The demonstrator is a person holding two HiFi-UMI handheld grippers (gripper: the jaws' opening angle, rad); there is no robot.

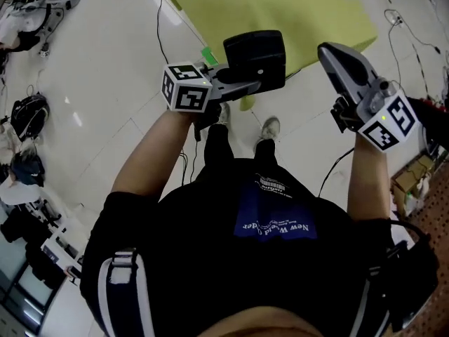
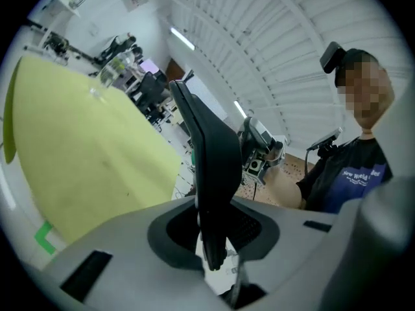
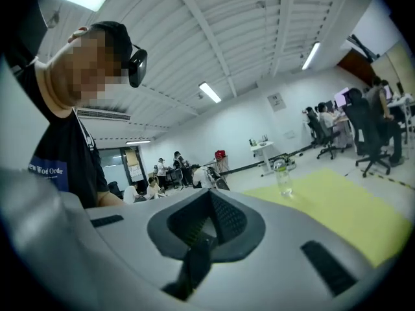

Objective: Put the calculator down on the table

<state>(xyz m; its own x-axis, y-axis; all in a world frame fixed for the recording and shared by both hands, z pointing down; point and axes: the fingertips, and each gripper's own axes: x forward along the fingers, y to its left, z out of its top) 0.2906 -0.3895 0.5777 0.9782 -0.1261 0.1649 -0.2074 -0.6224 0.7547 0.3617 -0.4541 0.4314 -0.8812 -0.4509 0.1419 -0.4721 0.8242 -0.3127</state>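
The left hand-held gripper (image 1: pixel 247 83) is clamped on the calculator (image 1: pixel 255 58), which stands edge-on between its jaws (image 2: pixel 209 167), raised in the air above the near edge of the yellow-green worktop (image 1: pixel 280 5). The right hand-held gripper (image 1: pixel 337 53) is raised beside it, its jaws together with nothing between them (image 3: pixel 207 225).

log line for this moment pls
left gripper: shut on calculator | calculator: in the air by the table edge, not yet down | right gripper: shut, empty
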